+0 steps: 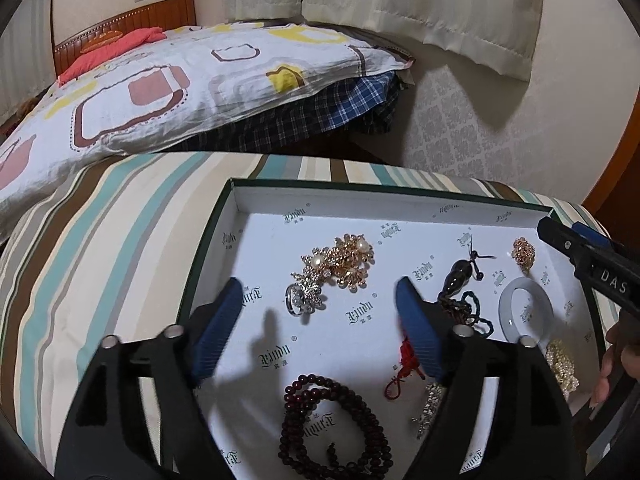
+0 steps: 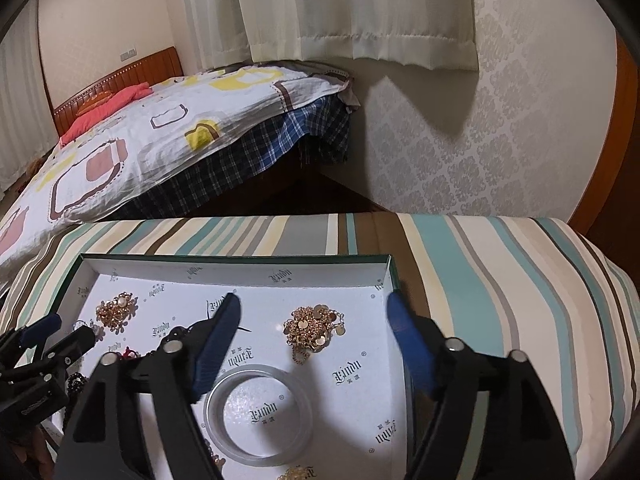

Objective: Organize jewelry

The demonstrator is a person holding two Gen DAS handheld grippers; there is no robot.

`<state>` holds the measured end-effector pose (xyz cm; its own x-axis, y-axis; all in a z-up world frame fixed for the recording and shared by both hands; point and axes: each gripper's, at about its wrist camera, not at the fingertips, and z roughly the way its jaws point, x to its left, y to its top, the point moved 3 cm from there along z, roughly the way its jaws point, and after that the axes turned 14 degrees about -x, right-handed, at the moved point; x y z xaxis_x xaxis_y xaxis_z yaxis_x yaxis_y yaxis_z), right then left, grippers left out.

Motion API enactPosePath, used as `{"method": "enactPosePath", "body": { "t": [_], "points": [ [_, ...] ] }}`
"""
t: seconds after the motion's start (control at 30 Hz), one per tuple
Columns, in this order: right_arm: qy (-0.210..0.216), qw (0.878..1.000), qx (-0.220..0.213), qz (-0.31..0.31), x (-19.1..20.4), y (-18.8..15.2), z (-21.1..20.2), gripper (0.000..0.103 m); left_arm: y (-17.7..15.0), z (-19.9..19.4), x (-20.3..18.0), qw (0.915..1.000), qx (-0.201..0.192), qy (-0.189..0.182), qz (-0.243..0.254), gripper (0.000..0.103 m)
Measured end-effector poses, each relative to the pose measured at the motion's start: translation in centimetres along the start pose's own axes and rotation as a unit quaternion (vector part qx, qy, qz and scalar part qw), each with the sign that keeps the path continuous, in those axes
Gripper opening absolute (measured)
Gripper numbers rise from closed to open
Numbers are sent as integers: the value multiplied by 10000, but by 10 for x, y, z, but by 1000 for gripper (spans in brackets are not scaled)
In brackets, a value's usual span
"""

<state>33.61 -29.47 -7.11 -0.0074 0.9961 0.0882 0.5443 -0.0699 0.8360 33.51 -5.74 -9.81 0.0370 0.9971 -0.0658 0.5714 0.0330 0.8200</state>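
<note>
both hand-held grippers open over the box, pick one piece at a time

state: left hand-held gripper (image 1: 320,320) has its jaws spread wide with nothing between the pads. right hand-held gripper (image 2: 316,344) is the same, wide apart and empty. both hang over the shallow green-edged box (image 1: 400,190) that sits on the striped cushion (image 1: 120,220), which carries it in place of a tabletop.

where the jewelry is, left wrist view: gold flower brooch cluster (image 1: 344,260) toward the back of the box, silver ring (image 1: 296,300) touching its near edge. dark red bead strand (image 1: 332,428) coiled at the near side. dark pendant on cord (image 1: 458,276) just past the right finger, red knotted tassel (image 1: 404,364) partly hidden behind that finger. pale bangle (image 1: 526,308) to the right, pearl piece (image 1: 562,364) just beside it. right wrist view: the bangle (image 2: 258,412) lies near and low between the fingers, the gold disc chain (image 2: 312,328) lies further out between them.

my read on doing it well:
- nothing is sorted yet, so choose an isolated piece first. for the right side the gold disc chain looks easiest: clear liner all round it.
- bangle is smooth and rigid. take it across the rim, not flat from above, or it'll likely squirt out.
- ring and brooch touch. closing on one may drag the other, so come in from the free side.
- cords and tassel are tangled near the left's right finger. lift slow and check nothing trails.
- keep the two grippers apart, they're close over the box's middle.
</note>
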Motion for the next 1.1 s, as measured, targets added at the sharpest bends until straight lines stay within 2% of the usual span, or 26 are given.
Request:
{"method": "enactPosePath", "body": {
  "t": [0.17,0.37,0.63,0.87,1.1],
  "points": [
    [-25,9999,-155,-52,1,1,-8,83,5,-5,-4,9998,-155,78,110,90],
    [-94,9996,-267,-82,1,-1,-21,84,6,-8,-5,9993,-289,186,170,91],
    [-214,9995,-253,1,-4,-13,-39,84,5,-28,-10,9976,-611,97,313,91],
    [-291,9988,-398,-14,-1,-17,-77,84,3,-74,-6,9959,-843,102,324,94],
    [-293,9970,-711,-64,14,-18,-138,84,-8,-146,9,9933,-1114,188,235,98]
  ]
}}
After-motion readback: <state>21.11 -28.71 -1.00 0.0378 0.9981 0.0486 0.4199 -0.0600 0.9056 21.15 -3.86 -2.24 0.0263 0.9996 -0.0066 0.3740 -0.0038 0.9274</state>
